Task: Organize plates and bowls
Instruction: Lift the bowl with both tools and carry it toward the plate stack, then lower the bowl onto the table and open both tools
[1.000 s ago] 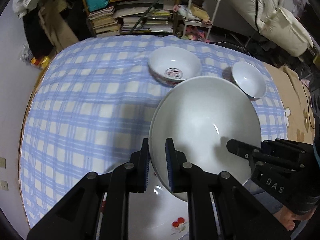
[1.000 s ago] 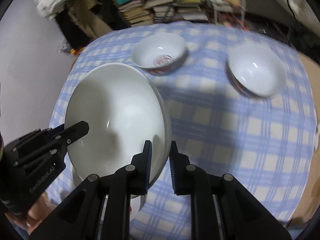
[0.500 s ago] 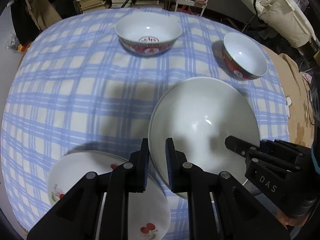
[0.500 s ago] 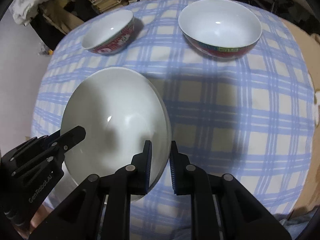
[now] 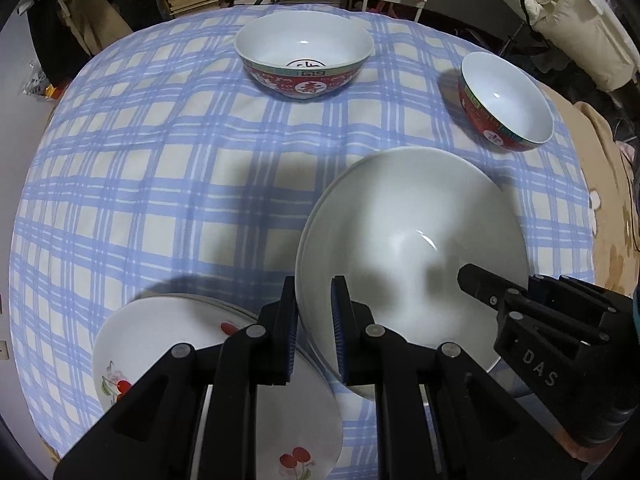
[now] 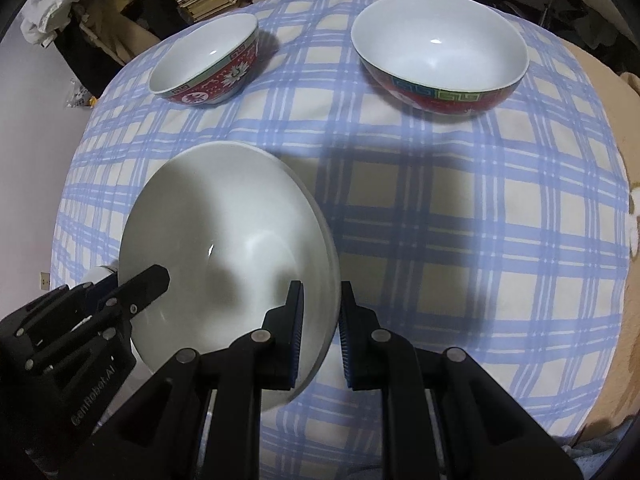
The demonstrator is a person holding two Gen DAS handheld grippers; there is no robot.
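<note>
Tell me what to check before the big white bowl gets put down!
1. Left gripper clamped on the rim of the large plain white ceramic bowl: ok, a finger on each side of the rim.
2. Right gripper clamped on the opposite rim: ok.
3. Bowl level: not ok, it looks tilted.
4. Bowl clear of the stack of white cherry-printed plates: cannot tell, their edges overlap in the left wrist view.
5. The two red patterned bowls, one larger and one smaller, out of the way: ok, both sit upright farther back.
6. Blue checked tablecloth flat: ok, only faint wrinkles.
</note>
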